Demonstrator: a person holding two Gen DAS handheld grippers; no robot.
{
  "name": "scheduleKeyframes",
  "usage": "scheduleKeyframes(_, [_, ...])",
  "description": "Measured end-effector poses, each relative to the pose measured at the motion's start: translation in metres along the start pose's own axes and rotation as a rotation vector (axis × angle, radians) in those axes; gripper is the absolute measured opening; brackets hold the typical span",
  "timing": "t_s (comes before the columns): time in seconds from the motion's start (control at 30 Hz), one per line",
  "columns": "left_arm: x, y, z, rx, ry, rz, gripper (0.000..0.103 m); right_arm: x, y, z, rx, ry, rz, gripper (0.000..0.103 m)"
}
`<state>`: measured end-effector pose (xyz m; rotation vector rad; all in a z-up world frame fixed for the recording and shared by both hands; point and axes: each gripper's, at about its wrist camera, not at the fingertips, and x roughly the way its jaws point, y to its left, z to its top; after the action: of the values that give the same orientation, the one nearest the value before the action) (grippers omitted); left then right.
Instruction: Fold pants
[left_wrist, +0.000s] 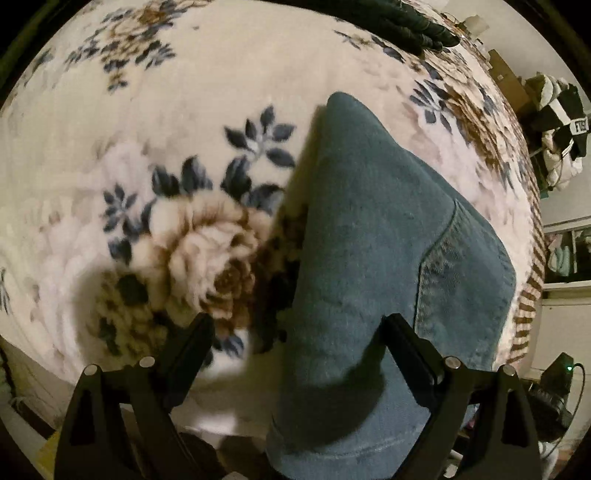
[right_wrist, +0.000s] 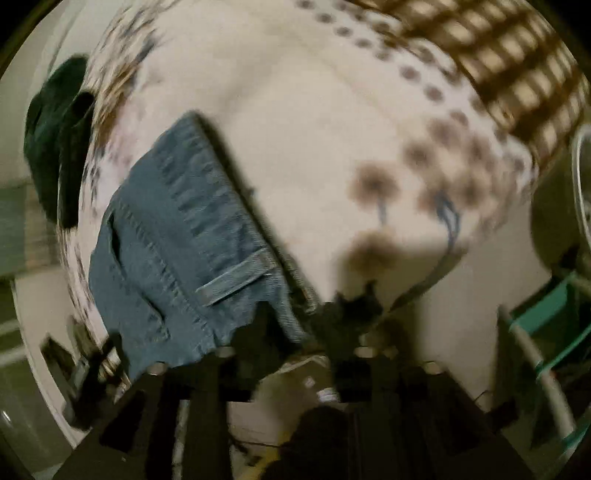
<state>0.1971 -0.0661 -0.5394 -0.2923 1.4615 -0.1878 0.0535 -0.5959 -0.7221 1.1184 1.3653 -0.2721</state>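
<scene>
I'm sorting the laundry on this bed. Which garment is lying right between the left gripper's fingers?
The blue denim pants, lying between the open left gripper fingers; the dark green garment sits at the blanket's far edge.

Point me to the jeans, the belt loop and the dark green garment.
jeans (left_wrist: 369, 229): left wrist view, plain denim mid-leg.
belt loop (right_wrist: 236, 281): right wrist view, middle of the strap.
green garment (right_wrist: 55, 147): right wrist view, centre of the heap.
</scene>
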Motion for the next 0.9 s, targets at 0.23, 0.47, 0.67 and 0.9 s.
scheduleKeyframes(0.23, [0.021,0.009,-0.025,-0.089,0.070,-0.140,0.094,0.020,-0.034,-0.032,0.180,0.067,0.317,0.068])
scheduleKeyframes(0.47, [0.028,0.006,-0.025,-0.060,0.032,-0.131,0.098,0.057,-0.024,-0.030,0.276,-0.008,0.397,0.048])
scheduleKeyframes(0.67, [0.029,0.007,-0.024,-0.042,0.033,-0.143,0.099,0.009,0.025,-0.039,0.049,-0.137,0.310,0.032])
scheduleKeyframes(0.9, [0.026,0.006,-0.027,-0.032,0.054,-0.141,0.099,0.004,0.024,-0.035,-0.106,-0.173,0.136,0.029])
